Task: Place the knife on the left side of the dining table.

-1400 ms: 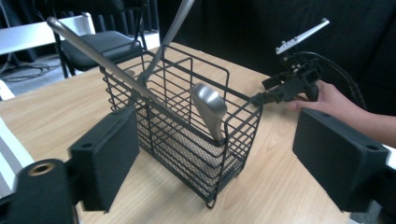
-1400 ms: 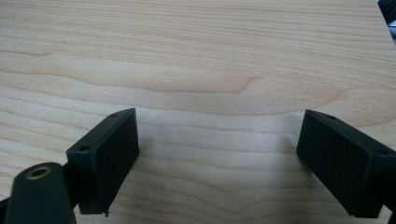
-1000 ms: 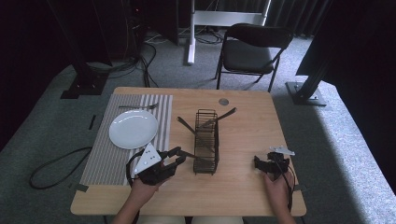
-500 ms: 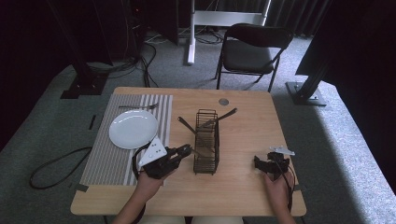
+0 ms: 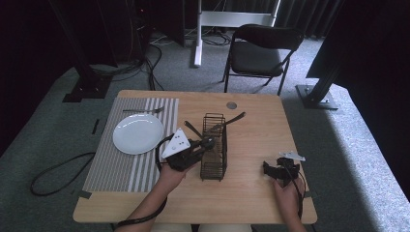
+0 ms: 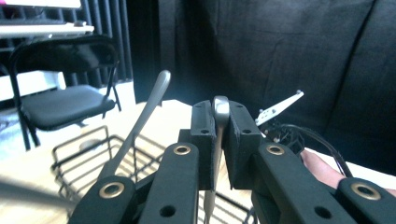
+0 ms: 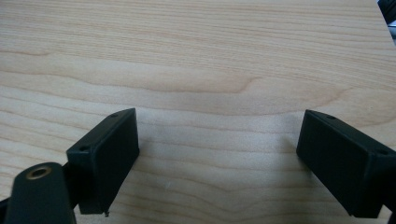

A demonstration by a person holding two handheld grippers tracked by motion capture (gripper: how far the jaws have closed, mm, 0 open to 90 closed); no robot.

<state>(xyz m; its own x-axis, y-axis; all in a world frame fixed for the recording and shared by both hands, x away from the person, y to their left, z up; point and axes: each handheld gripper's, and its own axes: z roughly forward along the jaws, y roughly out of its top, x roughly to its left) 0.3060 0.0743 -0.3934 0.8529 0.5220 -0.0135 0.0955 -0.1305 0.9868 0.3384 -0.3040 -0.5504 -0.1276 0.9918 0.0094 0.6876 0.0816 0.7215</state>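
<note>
left gripper [image 6: 219, 140]: fingers closed tight on a metal utensil handle [image 6: 220, 109], at the wire caddy [image 5: 214, 145] mid counter [image 5: 251, 203] | right gripper [image 7: 217, 163]: fingers wide open, empty, near counter | advice: lift handle straight up, slowly, avoid catching the wires

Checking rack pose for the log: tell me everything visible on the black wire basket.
The black wire basket is a narrow, open-topped rack of thin dark wire, standing upright mid-table on the wood. Utensil handles lean out of it. The left gripper is at its near-left side, clamped on a metal utensil handle above it.
</note>
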